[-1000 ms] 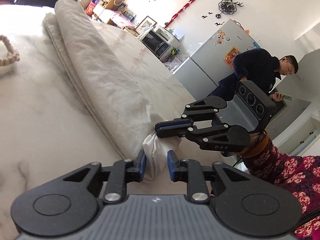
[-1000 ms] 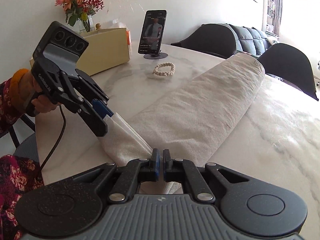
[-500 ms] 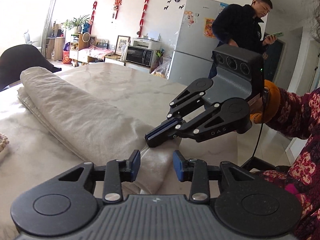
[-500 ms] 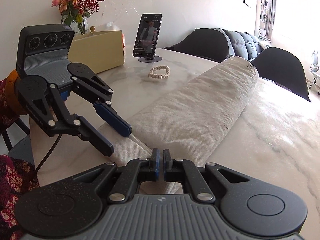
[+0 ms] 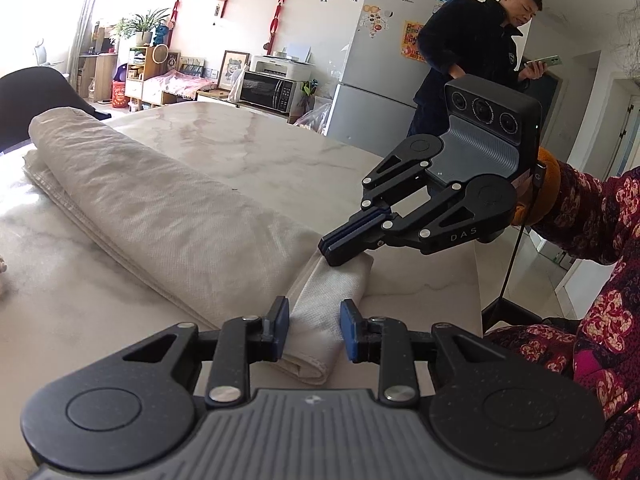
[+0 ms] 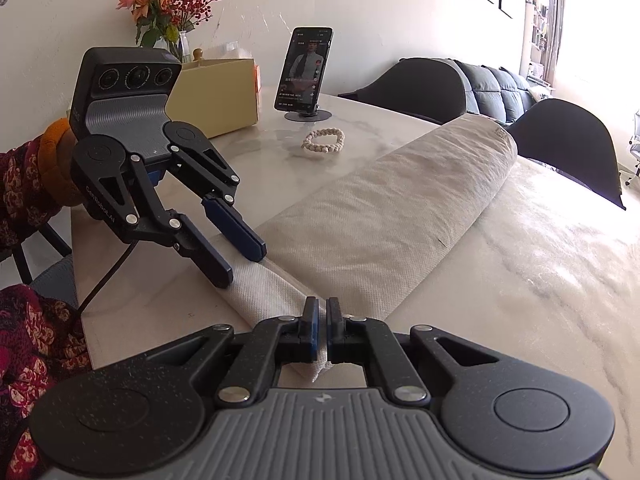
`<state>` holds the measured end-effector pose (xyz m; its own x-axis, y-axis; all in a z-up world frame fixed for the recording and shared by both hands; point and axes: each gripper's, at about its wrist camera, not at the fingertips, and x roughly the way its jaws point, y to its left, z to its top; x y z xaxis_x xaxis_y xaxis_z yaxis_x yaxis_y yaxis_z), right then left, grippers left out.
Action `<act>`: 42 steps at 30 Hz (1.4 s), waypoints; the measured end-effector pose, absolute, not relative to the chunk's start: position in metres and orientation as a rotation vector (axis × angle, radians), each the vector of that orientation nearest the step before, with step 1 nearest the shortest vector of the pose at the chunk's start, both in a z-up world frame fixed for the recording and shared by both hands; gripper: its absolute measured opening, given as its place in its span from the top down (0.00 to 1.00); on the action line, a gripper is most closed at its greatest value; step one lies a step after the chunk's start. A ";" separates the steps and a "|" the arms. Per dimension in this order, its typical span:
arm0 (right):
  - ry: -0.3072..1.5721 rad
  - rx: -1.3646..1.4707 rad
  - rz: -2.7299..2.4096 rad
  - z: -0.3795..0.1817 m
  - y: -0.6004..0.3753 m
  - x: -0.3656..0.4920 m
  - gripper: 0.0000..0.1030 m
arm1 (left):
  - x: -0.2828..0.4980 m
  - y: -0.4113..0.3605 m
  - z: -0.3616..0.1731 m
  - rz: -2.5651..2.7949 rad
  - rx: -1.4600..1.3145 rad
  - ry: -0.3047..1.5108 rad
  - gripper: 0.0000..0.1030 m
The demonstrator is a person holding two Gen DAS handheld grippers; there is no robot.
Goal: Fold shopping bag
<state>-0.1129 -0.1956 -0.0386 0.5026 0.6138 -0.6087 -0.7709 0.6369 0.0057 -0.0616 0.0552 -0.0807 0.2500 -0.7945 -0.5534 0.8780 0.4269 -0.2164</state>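
A beige shopping bag (image 5: 160, 208) lies folded into a long band across the marble table (image 5: 248, 148). Its white strap end (image 5: 328, 292) points toward me. My left gripper (image 5: 314, 320) straddles this end with its blue pads apart; the cloth lies between them without being squeezed. In the right wrist view the left gripper (image 6: 239, 264) reaches down from the left onto the strap end (image 6: 260, 288). My right gripper (image 6: 323, 320) is shut on the strap's edge, where the bag (image 6: 400, 220) begins. From the left wrist view its closed tips (image 5: 332, 254) pinch the raised fold.
A bead bracelet (image 6: 323, 140), a phone on a stand (image 6: 306, 68), a cardboard box (image 6: 216, 96) and a flower vase (image 6: 168, 12) stand behind the bag. Dark chairs (image 6: 568, 148) line the far side. A person (image 5: 480, 52) stands by the fridge (image 5: 384, 60). The table edge (image 5: 460, 280) is close by.
The left gripper has rolled from a tilt to level and settled lower over the strap end. The right gripper has stayed shut in the same place.
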 end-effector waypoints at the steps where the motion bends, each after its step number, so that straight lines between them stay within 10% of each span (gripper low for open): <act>1: 0.614 -0.286 0.851 -0.038 -0.195 -0.113 0.97 | -0.062 0.054 -0.081 -1.142 0.156 0.652 0.71; 6: 0.612 -0.285 0.854 -0.038 -0.196 -0.113 0.97 | -0.067 0.052 -0.083 -1.122 0.206 0.621 0.69; 10: 0.611 -0.277 0.854 -0.041 -0.196 -0.112 0.97 | -0.075 0.044 -0.085 -1.082 0.293 0.595 0.30; 16: 0.610 -0.309 0.856 -0.040 -0.193 -0.114 0.97 | -0.082 0.033 -0.090 -1.013 0.409 0.573 0.00; 39: 0.616 -0.299 0.857 -0.039 -0.194 -0.111 0.97 | -0.079 0.045 -0.086 -0.946 0.350 0.615 0.01; 42: 0.617 -0.296 0.857 -0.039 -0.195 -0.111 0.97 | -0.085 0.049 -0.084 -0.975 0.343 0.576 0.20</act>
